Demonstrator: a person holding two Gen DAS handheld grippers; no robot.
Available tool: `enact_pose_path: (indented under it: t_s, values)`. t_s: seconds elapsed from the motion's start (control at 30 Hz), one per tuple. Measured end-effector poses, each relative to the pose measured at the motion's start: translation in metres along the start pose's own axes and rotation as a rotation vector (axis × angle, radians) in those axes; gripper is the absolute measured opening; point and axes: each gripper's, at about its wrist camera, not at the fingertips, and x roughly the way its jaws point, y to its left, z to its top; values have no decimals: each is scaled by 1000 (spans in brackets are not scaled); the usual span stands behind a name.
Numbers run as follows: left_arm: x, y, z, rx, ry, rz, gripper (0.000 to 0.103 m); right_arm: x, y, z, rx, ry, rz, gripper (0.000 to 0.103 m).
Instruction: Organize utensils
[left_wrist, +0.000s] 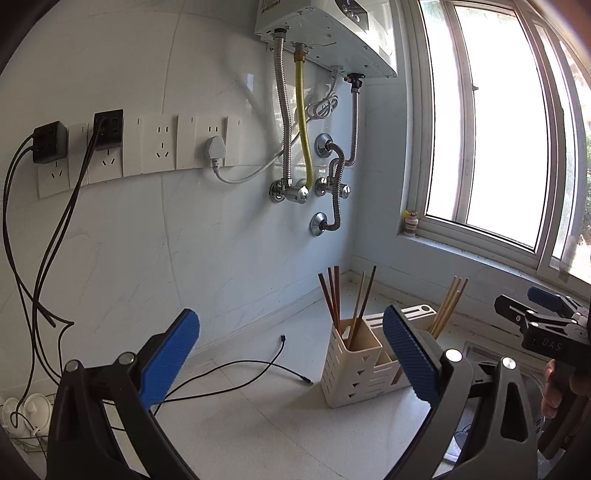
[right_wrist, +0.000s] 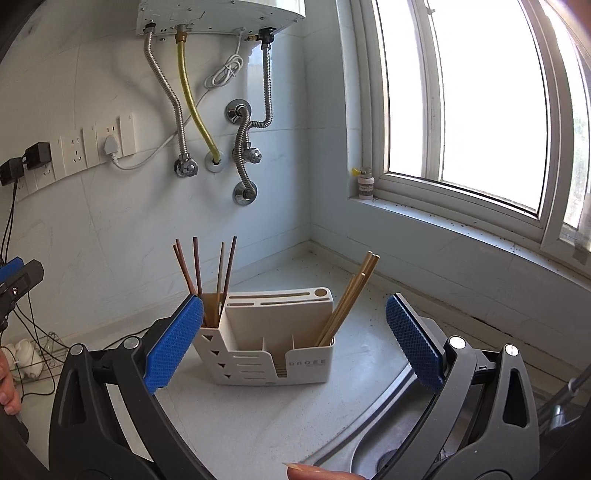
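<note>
A cream utensil holder (right_wrist: 273, 350) stands on the counter in the corner; it also shows in the left wrist view (left_wrist: 354, 373). Dark brown chopsticks (right_wrist: 195, 273) stand in its left compartment, and light bamboo chopsticks (right_wrist: 351, 295) lean in its right compartment. My right gripper (right_wrist: 295, 343) is open and empty, just in front of the holder. My left gripper (left_wrist: 291, 354) is open and empty, left of the holder and apart from it. The right gripper shows at the right edge of the left wrist view (left_wrist: 535, 317).
Black cables (left_wrist: 236, 369) lie on the white counter (left_wrist: 258, 424) left of the holder. A steel sink (right_wrist: 388, 424) sits at the front right. Hoses (right_wrist: 243, 144) and sockets (left_wrist: 159, 147) are on the wall. A small bottle (right_wrist: 365, 184) stands on the window sill.
</note>
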Motion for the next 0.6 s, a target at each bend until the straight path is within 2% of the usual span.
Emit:
enact_pose_path:
  t_s: [0.23,0.5,0.6]
  values:
    - [-27,4,-16,-20,45,-68,98,-47,10,-15,16,30,1,95]
    - [-48,-10,-26,-1,71,-96,98,-84,14,-23,-4,40,3,95]
    - [-57,-19,-26,15,64,-78,98,-92,7,-25,-7,55,18,95]
